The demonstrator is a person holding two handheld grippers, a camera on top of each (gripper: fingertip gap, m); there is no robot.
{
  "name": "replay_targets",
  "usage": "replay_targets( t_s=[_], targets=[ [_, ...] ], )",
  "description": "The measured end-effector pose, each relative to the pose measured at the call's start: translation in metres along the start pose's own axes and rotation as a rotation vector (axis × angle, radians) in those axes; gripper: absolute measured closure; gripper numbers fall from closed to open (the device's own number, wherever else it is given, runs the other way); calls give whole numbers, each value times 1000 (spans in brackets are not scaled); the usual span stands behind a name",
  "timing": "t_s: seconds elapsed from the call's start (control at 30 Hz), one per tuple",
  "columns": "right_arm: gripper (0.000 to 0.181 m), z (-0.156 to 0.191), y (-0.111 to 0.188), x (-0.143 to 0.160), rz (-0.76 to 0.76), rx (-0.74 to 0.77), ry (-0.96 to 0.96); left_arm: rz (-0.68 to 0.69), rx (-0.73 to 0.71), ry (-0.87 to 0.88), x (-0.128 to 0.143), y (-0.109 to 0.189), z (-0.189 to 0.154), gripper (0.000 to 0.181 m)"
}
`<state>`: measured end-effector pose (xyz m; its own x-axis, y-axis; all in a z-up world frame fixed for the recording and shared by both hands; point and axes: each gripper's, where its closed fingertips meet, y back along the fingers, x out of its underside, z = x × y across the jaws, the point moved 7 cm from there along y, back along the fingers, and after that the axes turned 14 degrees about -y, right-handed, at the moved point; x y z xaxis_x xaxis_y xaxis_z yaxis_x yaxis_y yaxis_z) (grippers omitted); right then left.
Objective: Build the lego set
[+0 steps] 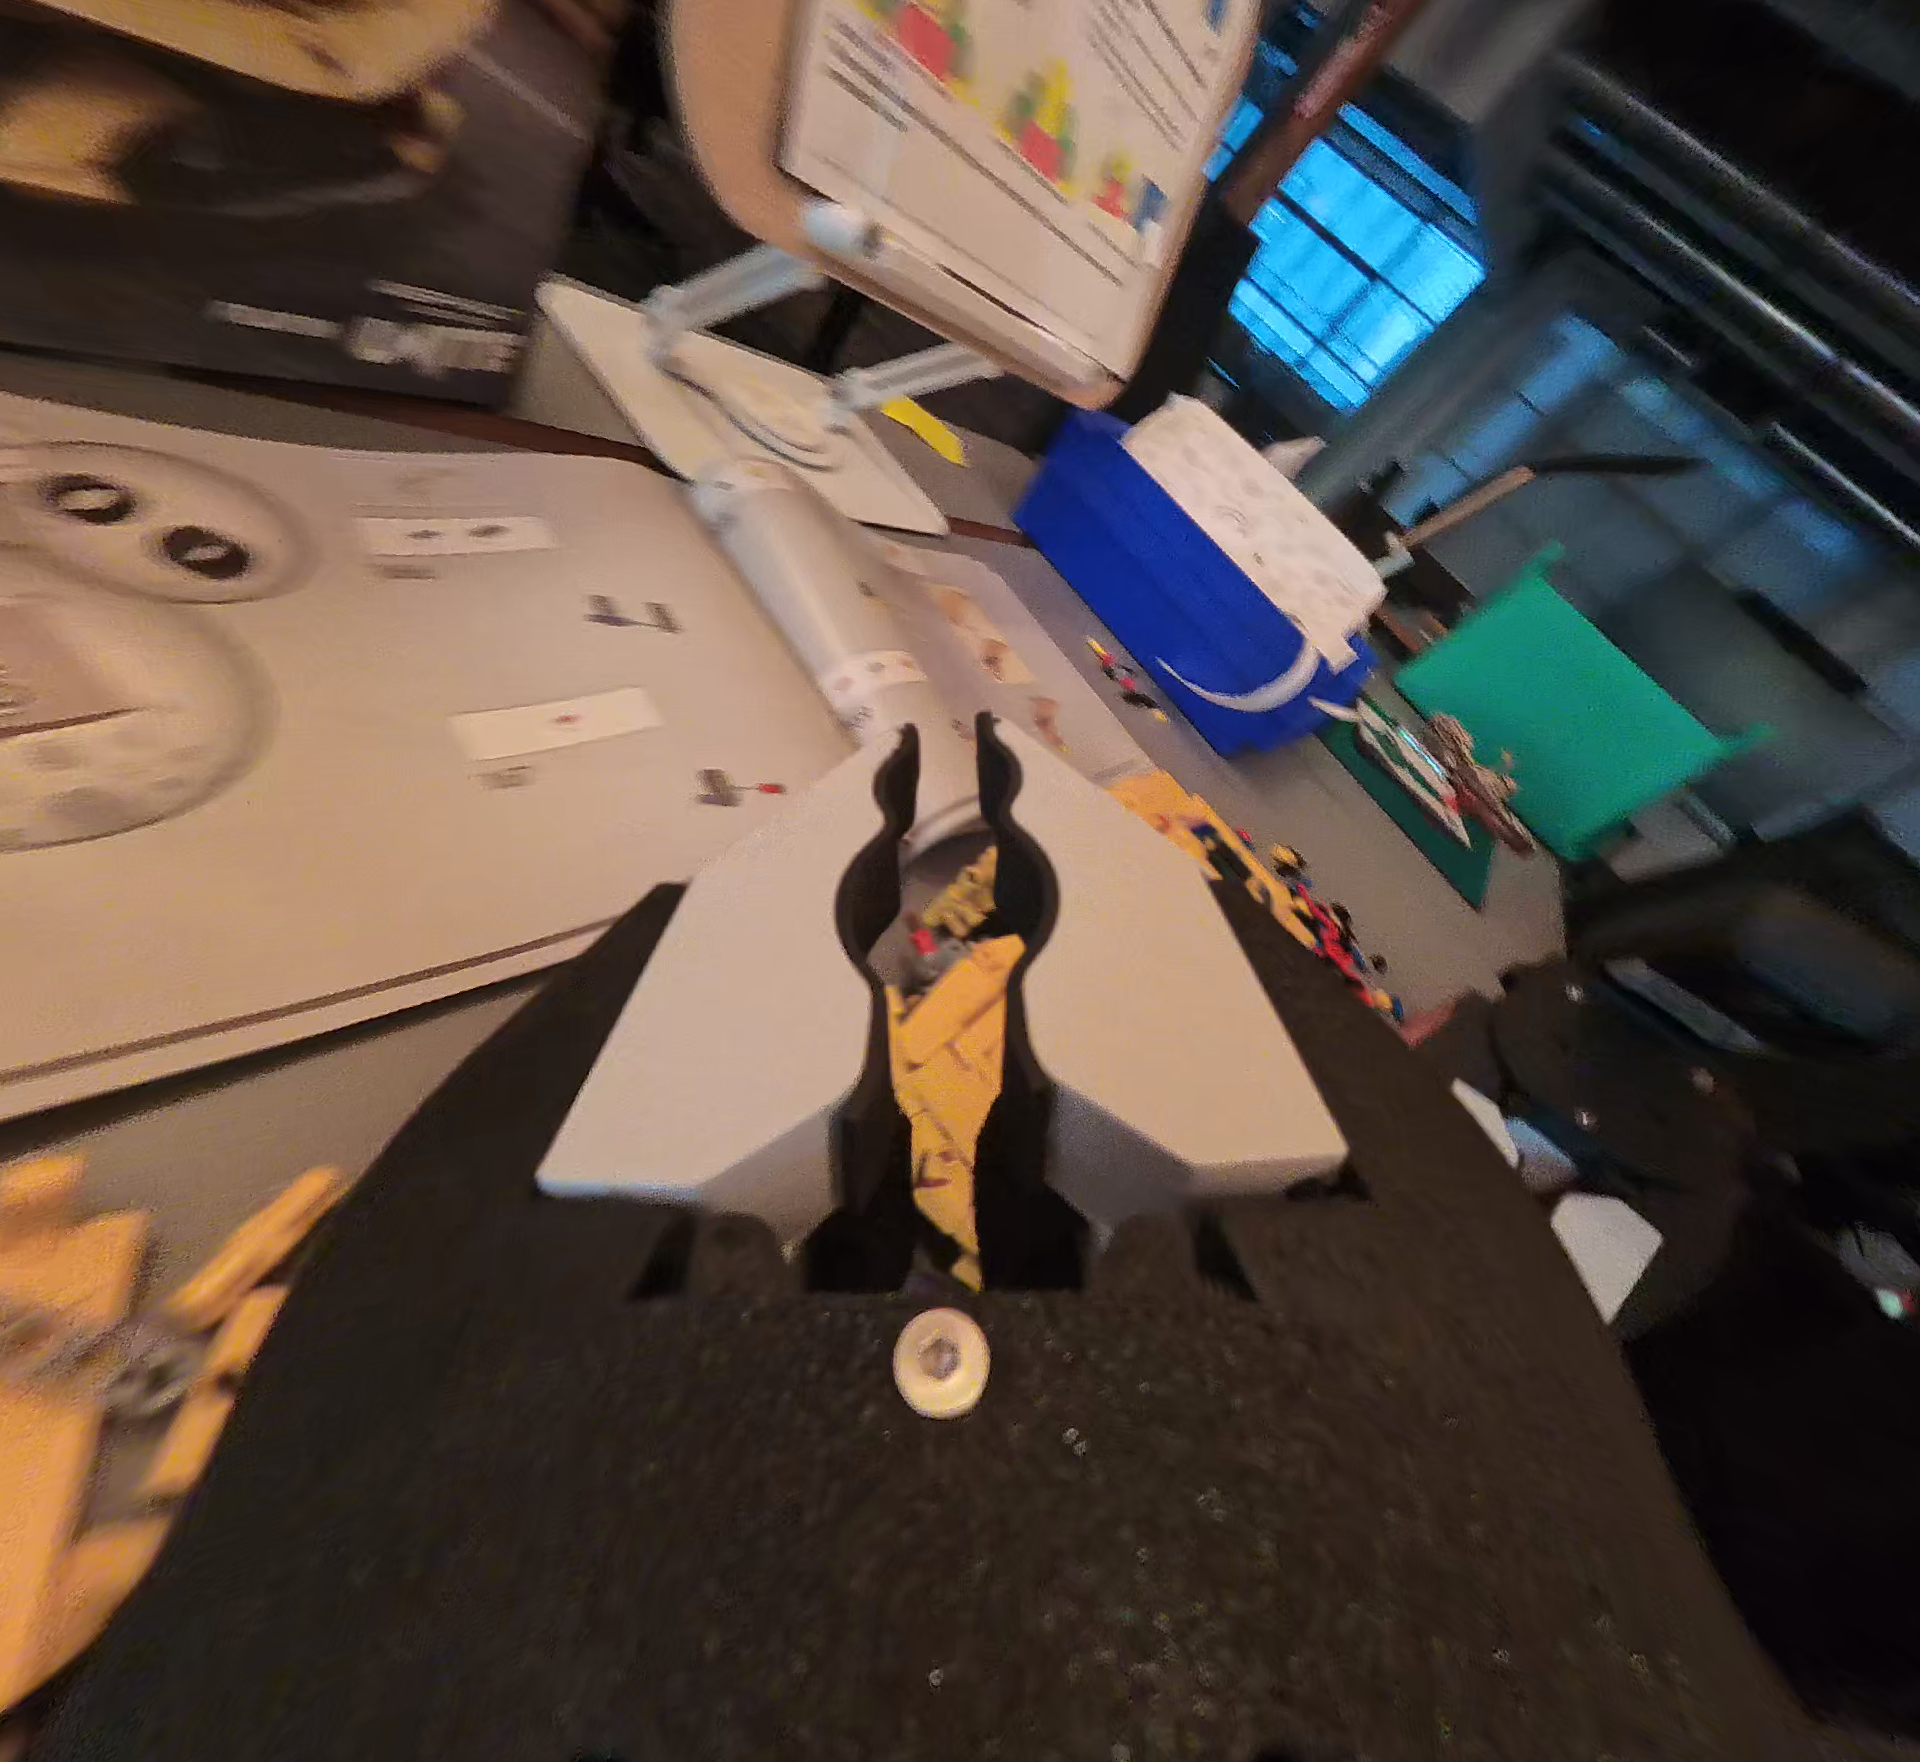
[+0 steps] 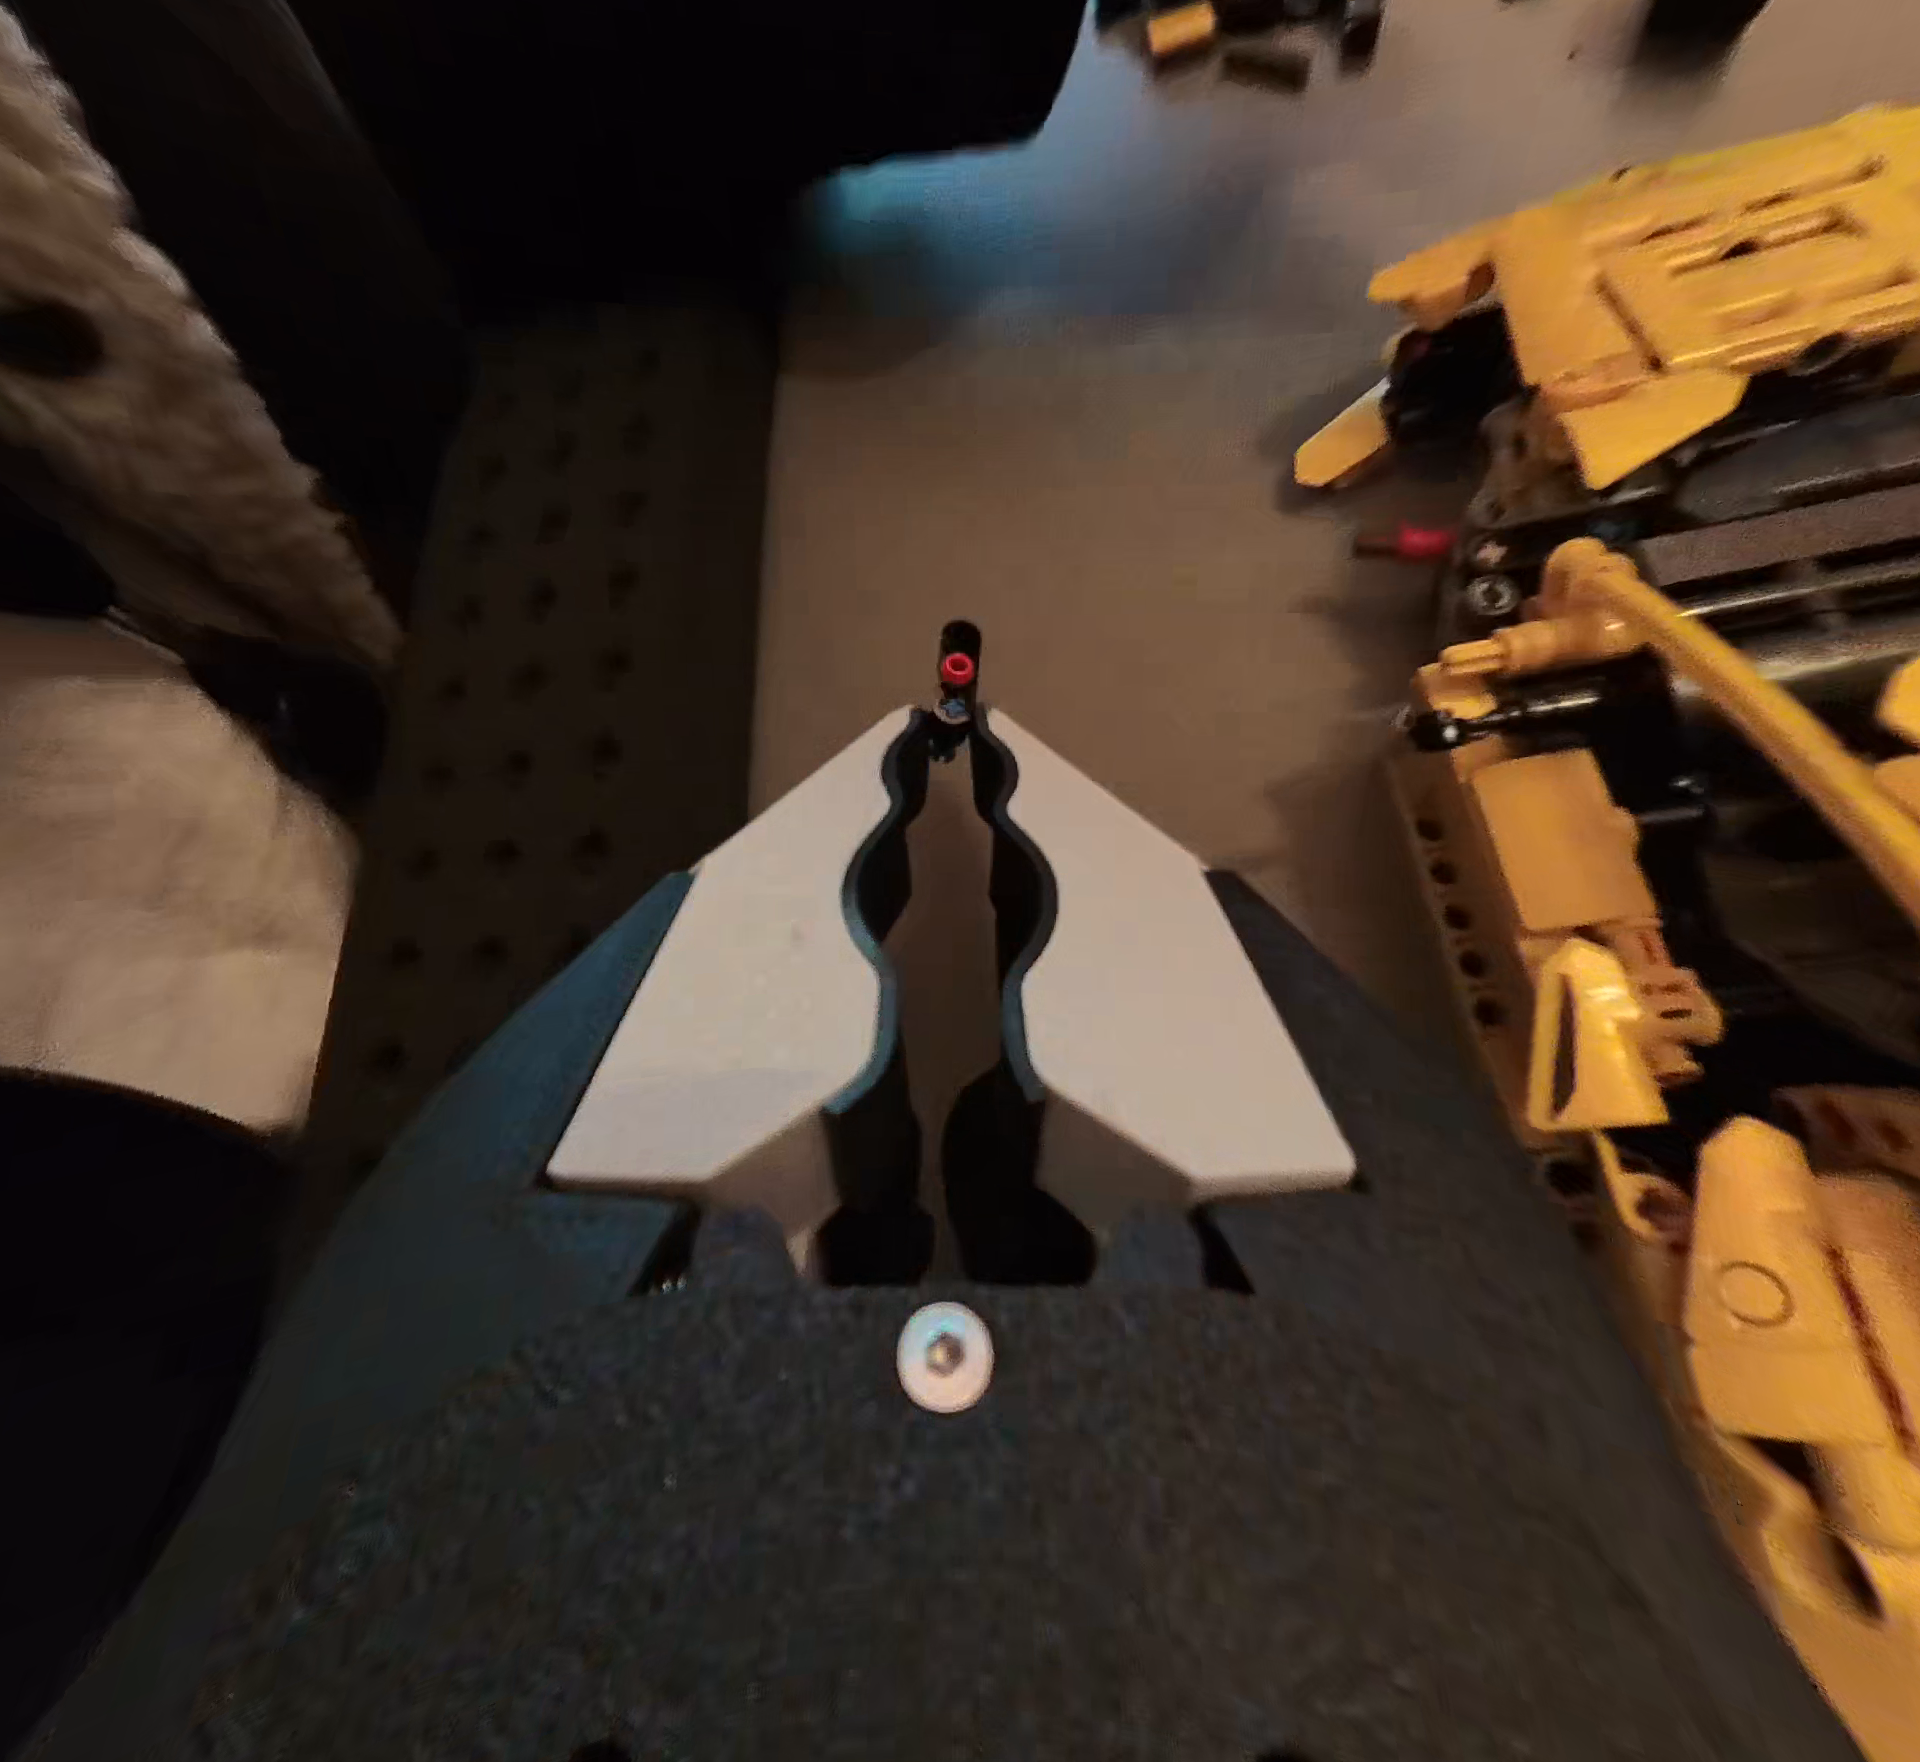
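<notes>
Right gripper (image 2: pixel 954 720) pinched on a small black-and-red pin (image 2: pixel 957 665) at the tips, held clear for fitting. Left gripper (image 1: pixel 948 744) slightly apart, empty, hovering. Yellow model (image 2: pixel 1662 777) just right, on the table (image 2: pixel 1039 486); loose pieces (image 1: pixel 1320 912) beyond.

Each hand-held gripper, left (image 1: pixel 945 736) and right (image 2: pixel 951 720), has a rough, speckled black body, two pale grey wedge-shaped fingers (image 1: pixel 769 1016) lined with wavy black pads (image 2: pixel 883 881), and one silver hex screw (image 2: pixel 943 1354) near the camera.
</notes>
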<state>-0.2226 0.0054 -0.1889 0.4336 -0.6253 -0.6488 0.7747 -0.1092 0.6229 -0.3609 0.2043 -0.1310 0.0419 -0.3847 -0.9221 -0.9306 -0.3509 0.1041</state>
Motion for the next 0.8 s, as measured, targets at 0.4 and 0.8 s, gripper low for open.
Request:
replay_targets(
  t_s=[0.4,0.8],
  targets=[
    [174,-18,-5,11,69,33,-81,305,-407,-240,-3,168,44,157],
    [159,-24,6,-1,-51,8,-68,516,-439,-393,43,210,36,148]
  ],
)
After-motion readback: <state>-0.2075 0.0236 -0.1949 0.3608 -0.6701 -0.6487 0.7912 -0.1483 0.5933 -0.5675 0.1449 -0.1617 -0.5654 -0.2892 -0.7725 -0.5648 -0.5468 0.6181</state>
